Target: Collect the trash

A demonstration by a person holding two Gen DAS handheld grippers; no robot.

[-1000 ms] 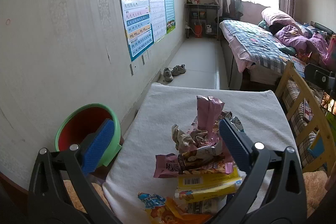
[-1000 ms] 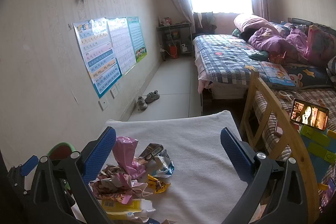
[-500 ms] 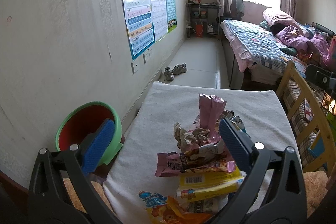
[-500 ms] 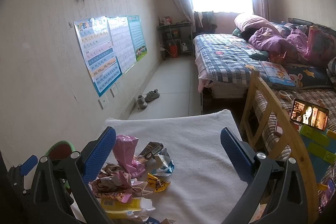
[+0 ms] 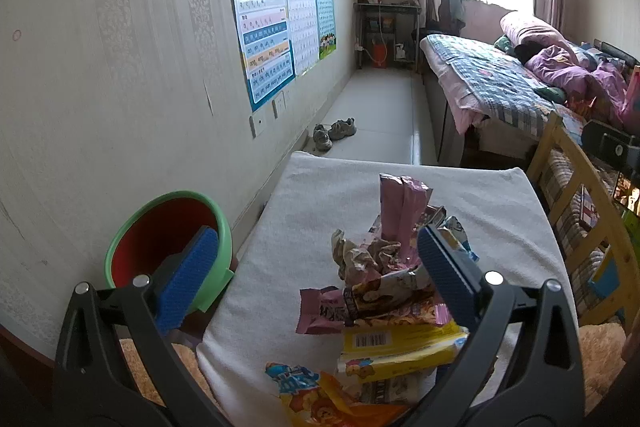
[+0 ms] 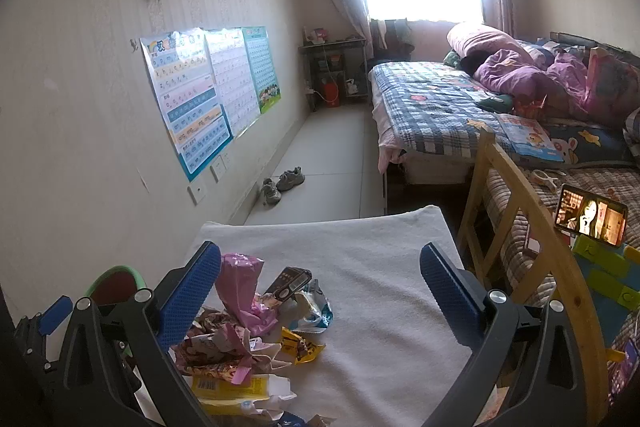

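Observation:
A pile of crumpled snack wrappers [image 5: 384,291] lies on a white towel-covered table [image 5: 320,211]: a pink bag [image 5: 402,203], a yellow pack [image 5: 396,345], an orange one [image 5: 320,403]. The pile also shows in the right wrist view [image 6: 248,331]. A green bin with red inside [image 5: 160,239] stands left of the table. My left gripper [image 5: 316,275] is open and empty above the pile's near left side. My right gripper [image 6: 320,291] is open and empty over the table, right of the pile.
A wall with posters [image 5: 276,27] runs along the left. A wooden chair frame [image 6: 520,227] and a phone [image 6: 590,217] stand at the right. A bed [image 6: 460,107] and shoes [image 6: 284,183] lie beyond the table.
Both grippers have barely moved; the left view has shifted slightly, with the wrappers a little lower in view. Both stay open.

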